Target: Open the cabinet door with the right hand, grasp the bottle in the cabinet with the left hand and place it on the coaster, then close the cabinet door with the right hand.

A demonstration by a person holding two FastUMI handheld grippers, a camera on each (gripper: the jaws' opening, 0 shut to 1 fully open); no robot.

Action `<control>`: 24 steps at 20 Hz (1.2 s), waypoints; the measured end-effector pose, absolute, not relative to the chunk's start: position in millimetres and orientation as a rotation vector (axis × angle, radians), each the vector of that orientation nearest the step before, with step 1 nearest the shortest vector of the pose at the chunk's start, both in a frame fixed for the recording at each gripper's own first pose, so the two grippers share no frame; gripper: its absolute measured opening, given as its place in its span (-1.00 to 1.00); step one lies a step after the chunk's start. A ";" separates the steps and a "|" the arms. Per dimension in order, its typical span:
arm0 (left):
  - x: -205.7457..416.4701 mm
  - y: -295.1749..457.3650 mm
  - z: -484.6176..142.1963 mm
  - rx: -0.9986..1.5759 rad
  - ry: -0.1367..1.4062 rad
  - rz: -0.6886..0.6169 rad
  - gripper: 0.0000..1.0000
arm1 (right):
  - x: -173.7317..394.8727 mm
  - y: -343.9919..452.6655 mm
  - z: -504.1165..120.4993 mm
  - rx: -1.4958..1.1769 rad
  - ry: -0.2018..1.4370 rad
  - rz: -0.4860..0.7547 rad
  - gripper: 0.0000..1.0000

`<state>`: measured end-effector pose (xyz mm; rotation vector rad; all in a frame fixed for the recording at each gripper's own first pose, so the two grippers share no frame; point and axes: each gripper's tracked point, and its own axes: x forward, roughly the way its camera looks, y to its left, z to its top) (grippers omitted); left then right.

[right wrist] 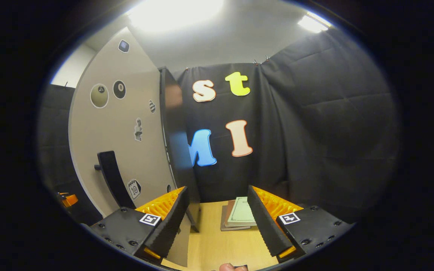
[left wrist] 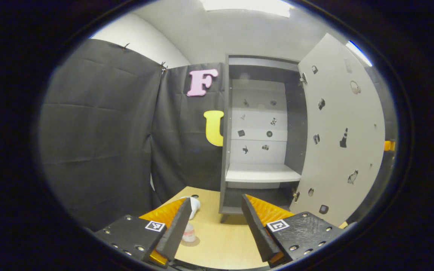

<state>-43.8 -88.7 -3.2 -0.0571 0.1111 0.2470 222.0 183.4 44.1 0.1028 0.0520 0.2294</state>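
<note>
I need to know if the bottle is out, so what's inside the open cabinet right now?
The cabinet shows a bare white shelf and a stickered back panel. The dark space below is partly covered by the left gripper.

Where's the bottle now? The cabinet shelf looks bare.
In the left gripper view, the bottle stands on the table, low left, beside the left finger.

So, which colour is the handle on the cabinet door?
Black; the handle shows best in the right gripper view.

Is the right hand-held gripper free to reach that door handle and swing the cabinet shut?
Probably yes. The right hand-held gripper is open and holds nothing, and the dark handle on the open cabinet door lies just to its left with nothing between them.
</note>
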 end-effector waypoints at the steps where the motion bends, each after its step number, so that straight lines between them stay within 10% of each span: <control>1: -41.3 -91.2 6.8 -0.063 0.094 0.240 0.62 | 226.1 186.1 47.7 0.089 0.039 0.245 0.95; 24: 49.4 41.4 -6.8 -0.161 0.116 0.143 0.62 | 182.6 260.9 73.2 0.003 0.039 0.133 0.92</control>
